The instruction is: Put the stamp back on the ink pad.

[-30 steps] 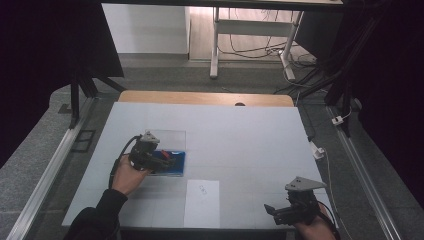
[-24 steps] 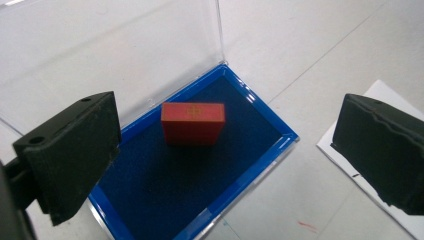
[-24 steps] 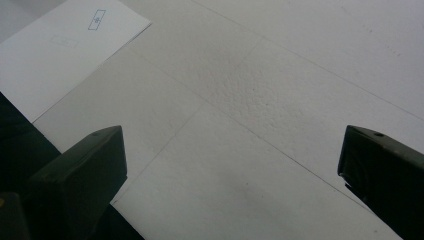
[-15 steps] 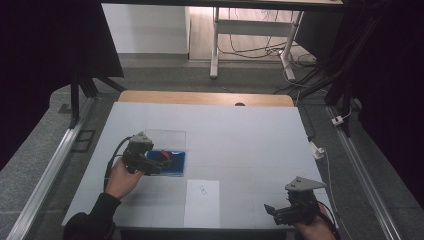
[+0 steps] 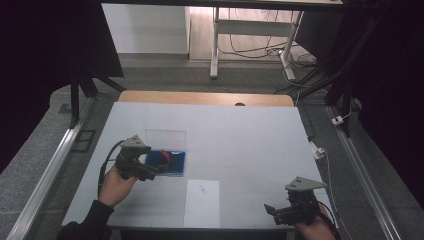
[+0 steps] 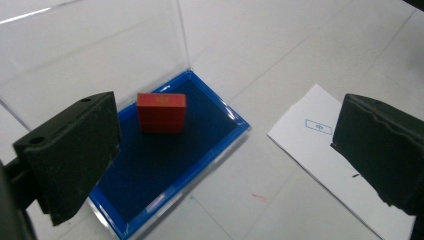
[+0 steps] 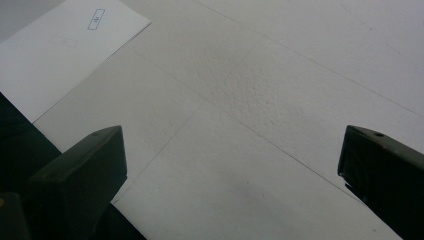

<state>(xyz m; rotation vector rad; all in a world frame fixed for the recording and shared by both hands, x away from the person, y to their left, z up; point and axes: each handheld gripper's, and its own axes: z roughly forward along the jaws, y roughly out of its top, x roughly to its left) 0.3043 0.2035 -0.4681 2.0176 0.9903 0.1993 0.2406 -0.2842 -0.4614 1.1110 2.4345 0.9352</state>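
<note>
- White tabletop (image 5: 240,135) in the high view lies broad and bare to the right of and beyond the blue tray (image 5: 176,164), which sits left of centre with its clear lid (image 5: 165,137) raised at the far side; a paper sheet (image 5: 202,202) lies at the near edge.
- High view: the left gripper (image 5: 150,171) is held level just left of the tray, its tip over the tray's near-left corner; the right gripper (image 5: 274,210) rests at the near right corner, well apart from the tray. The red block (image 5: 165,156) is small and partly masked by the left gripper.
- Left gripper view: its jaws stand wide apart and have just been opening, with nothing between them; the red block (image 6: 161,112) stands upright inside the blue tray (image 6: 220,142), towards its far end. The paper sheet (image 6: 320,150) lies right of the tray, cut off by the right jaw.
- Right gripper view: jaws spread wide over bare table (image 7: 260,100), gripping nothing; the paper sheet (image 7: 65,50) shows at far left, its printed mark too small to read.
</note>
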